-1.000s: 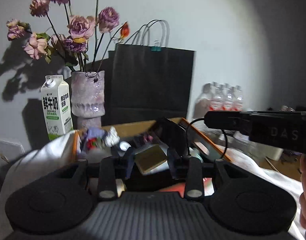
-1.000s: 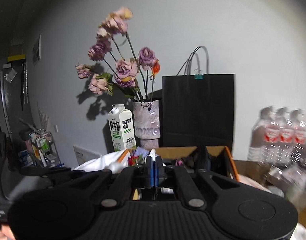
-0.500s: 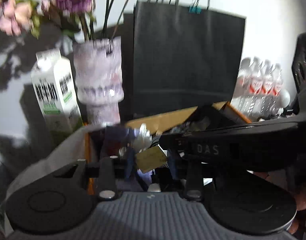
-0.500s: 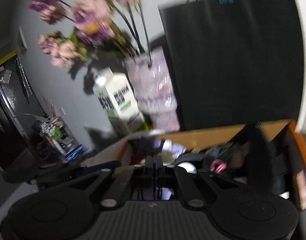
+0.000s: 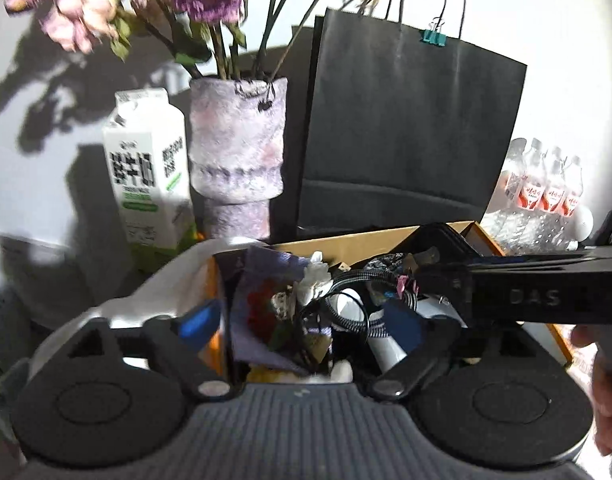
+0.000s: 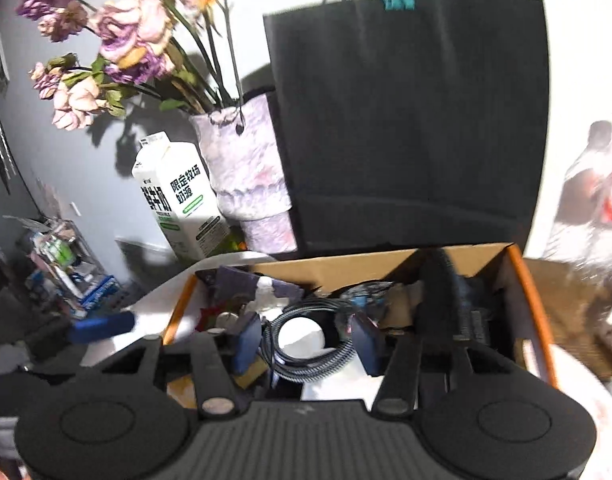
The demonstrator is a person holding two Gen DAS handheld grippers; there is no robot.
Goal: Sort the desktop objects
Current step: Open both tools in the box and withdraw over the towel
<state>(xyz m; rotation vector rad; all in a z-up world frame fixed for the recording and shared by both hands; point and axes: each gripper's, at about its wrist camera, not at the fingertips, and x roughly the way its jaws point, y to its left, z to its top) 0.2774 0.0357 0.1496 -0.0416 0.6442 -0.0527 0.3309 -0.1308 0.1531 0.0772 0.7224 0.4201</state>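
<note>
Clutter fills the cardboard box point(image 6: 385, 264) just ahead of and below both my grippers. My right gripper point(image 6: 306, 344) sits nearer the coiled braided cable point(image 6: 306, 344), which lies flat between its opening jaws, pads not yet on it. My left gripper point(image 5: 302, 324) is opening wide over the purple pouch point(image 5: 266, 308), holding nothing.

1. Paper bag point(image 6: 405, 120): black, teal binder clip point(image 6: 397, 0).
2. Vase point(image 5: 238, 152): mottled lilac and pink.
3. Milk carton point(image 5: 146, 172): white, green band, black lettering.
4. Cardboard box point(image 6: 525, 292): brown, orange rim.
5. Coiled cable point(image 6: 306, 364): black-and-white braid.
6. Fingers point(image 6: 246, 340): blue pads.
</note>
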